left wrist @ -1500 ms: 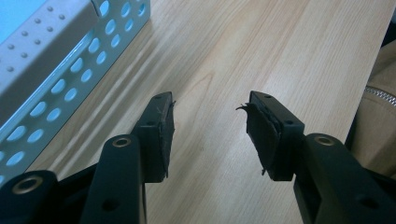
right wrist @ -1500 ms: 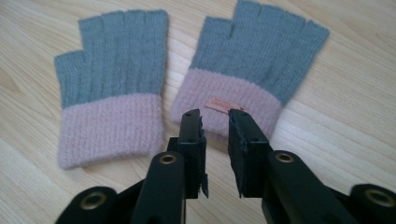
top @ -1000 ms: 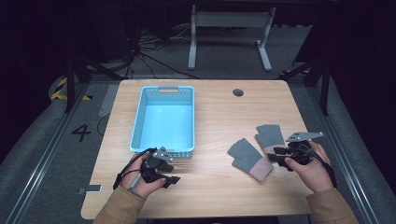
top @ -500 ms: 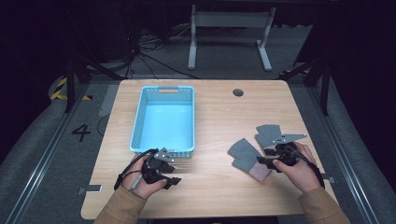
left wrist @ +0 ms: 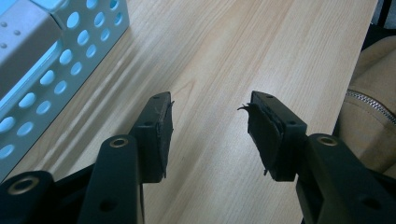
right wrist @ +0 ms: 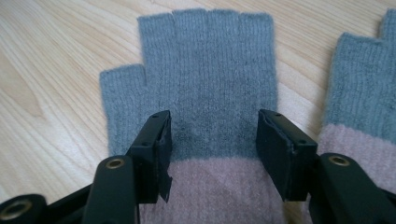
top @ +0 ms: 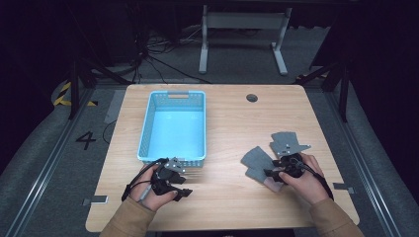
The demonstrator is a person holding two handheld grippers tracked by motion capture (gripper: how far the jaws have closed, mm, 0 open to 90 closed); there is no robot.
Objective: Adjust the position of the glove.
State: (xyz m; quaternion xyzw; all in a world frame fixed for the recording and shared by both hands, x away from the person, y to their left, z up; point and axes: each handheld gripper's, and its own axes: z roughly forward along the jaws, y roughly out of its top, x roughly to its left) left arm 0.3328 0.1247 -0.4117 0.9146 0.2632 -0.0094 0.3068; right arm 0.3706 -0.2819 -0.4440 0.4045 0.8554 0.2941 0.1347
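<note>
The right gripper (right wrist: 212,154) hangs low over the nearer grey knitted fingerless glove with a pink cuff (right wrist: 205,84), its jaws having just been opening and now spread wide on either side of the palm, pads clear of the wool; nothing is grasped. That glove lies flat on the pale wooden table (top: 227,123), to the right of the light blue perforated plastic basket (top: 174,126), and the second matching glove (top: 288,142) lies just beside it, farther from the basket.

To take the glove well, I judge the jaws should sink until both pads meet the knit near the seam of grey and pink, then close on a pinch of fabric through both layers, so that it lifts whole and does not drag its neighbour.

The left gripper (left wrist: 210,126) rests near the basket's front wall, jaws parted over bare wood, holding nothing.

The table is otherwise bare, with a round cable hole (top: 252,98) beyond the basket; past it lie dark floor, loose cables and a grey metal stand (top: 242,34).
</note>
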